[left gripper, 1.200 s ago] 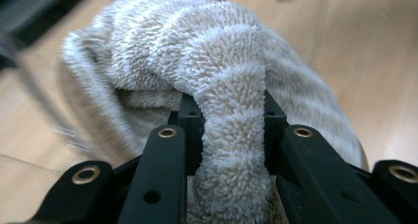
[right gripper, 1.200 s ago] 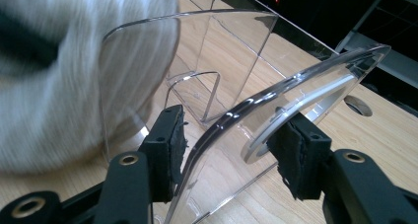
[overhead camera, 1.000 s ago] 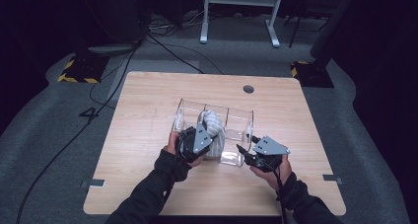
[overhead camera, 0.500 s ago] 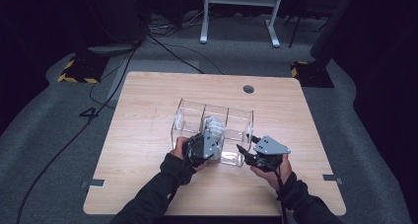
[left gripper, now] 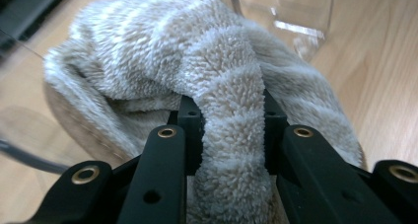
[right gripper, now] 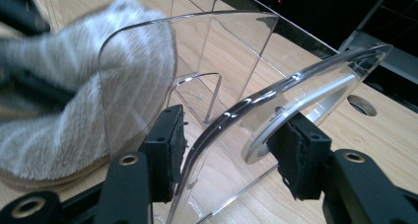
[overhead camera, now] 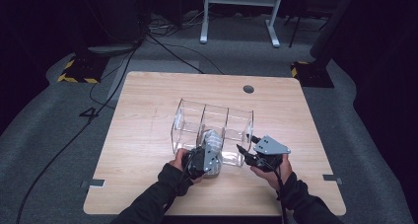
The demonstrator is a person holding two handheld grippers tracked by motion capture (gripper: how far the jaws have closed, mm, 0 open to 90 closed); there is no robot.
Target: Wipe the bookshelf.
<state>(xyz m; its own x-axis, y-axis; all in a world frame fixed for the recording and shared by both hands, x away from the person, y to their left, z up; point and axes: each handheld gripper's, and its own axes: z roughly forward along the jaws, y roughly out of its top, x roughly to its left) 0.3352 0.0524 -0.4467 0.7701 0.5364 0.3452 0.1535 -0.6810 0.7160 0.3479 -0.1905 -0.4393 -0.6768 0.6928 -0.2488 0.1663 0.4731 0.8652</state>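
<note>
**Fuzzy cloth lowered into the clear organizer**

Your left tool [overhead camera: 209,154] is clenched on the striped fuzzy cloth [left gripper: 231,86], now sunk lower than a second ago, into the organizer's [overhead camera: 213,116] middle compartment. Your right tool [right gripper: 229,145] straddles the near corner wall, unmoved; whether it clamps I cannot tell. Beyond, the floor [overhead camera: 74,135] reads "4".

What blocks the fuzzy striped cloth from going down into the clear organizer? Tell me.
Nothing visible does. The left hand-held gripper clamps the cloth at the organizer's open middle compartment; the right hand-held gripper straddles the organizer's end wall, outside that compartment.
</note>
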